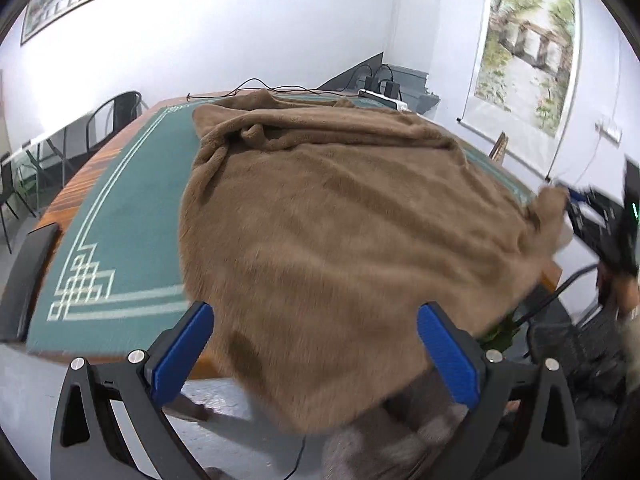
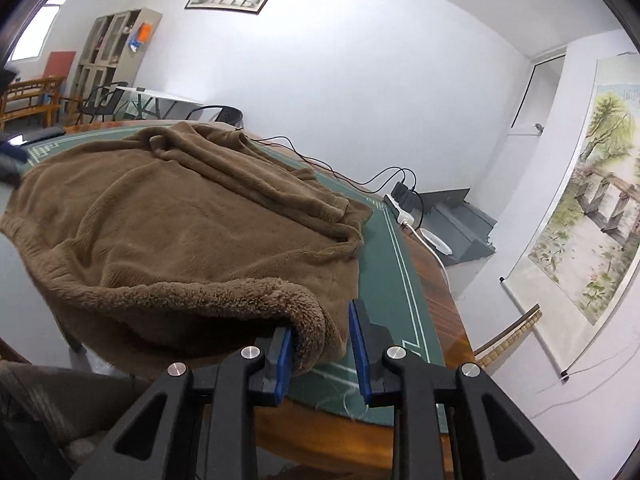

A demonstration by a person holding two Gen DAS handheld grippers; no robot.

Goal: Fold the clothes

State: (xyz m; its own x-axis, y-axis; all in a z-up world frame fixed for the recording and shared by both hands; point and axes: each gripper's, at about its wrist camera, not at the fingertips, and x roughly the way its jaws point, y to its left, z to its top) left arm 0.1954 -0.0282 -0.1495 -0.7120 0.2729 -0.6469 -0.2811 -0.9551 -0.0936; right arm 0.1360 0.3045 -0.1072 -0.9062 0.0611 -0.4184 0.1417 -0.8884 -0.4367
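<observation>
The brown fleece garment (image 1: 340, 240) is lying spread across the green table mat (image 1: 132, 200), its near hem hanging off the mat's near edge. The left gripper (image 1: 316, 344) is gaping wide over that hem. The right gripper (image 2: 322, 350) is standing slightly apart, the hem's corner brushing its left pad.

The left wrist camera is sitting low at the near edge of the surface (image 1: 120, 240), looking forward between its own jaws, close over the brown garment (image 1: 340, 220). The right wrist camera is looking from the near right corner, angled leftward across the same garment (image 2: 180, 232). Both views are sharing the garment, the green mat (image 2: 400, 300), the power strip (image 2: 400, 208) and the hanging scroll painting (image 2: 592, 208).
</observation>
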